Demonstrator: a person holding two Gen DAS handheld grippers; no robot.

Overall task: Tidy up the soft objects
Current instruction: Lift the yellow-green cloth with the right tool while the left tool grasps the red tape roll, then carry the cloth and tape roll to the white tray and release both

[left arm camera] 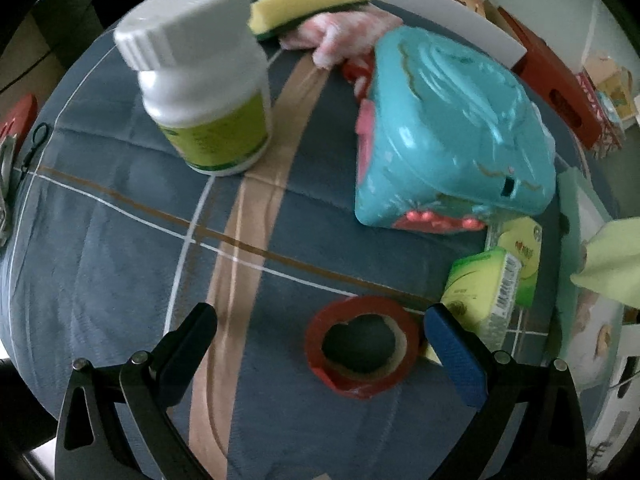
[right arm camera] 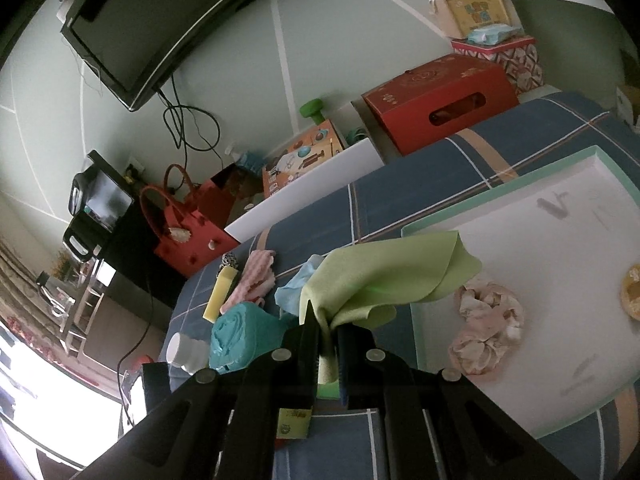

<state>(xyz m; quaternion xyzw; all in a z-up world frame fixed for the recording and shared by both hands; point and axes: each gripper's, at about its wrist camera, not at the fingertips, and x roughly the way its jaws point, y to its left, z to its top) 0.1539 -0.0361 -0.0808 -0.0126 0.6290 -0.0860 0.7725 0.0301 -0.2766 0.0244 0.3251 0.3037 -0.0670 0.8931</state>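
- Left hand-held gripper (left arm camera: pixel 320 340): jaws spread wide, nothing held, hovering over the bed (left arm camera: pixel 120 240), which has a blue plaid cover.
- Tape roll (left arm camera: pixel 362 346): red, lying flat between the left fingers, nearer the right one.
- Bottle (left arm camera: pixel 200 76): white with a green label, upright, ahead and to the left.
- Teal pack (left arm camera: pixel 452 128): ahead and to the right, tilted.
- Sponge (left arm camera: pixel 308 4): yellow with a dark green edge, far ahead, resting against the pink cloth (left arm camera: pixel 344 36).
- Green packets (left arm camera: pixel 492 280): just right of the right finger.
- Right hand-held gripper (right arm camera: pixel 326 332): jaws closed tight on the green cloth (right arm camera: pixel 384 276), which fans out ahead and to the right of the fingertips.
- Tray (right arm camera: pixel 568 216): white with a mint rim, on the bed to the right; the cloth overhangs its near corner.
- Crumpled fabric (right arm camera: pixel 486 326): pale pink-beige, lying in the tray, right of the gripper.
- Blue cloth (right arm camera: pixel 296 288): on the bed just ahead, partly behind the green one.
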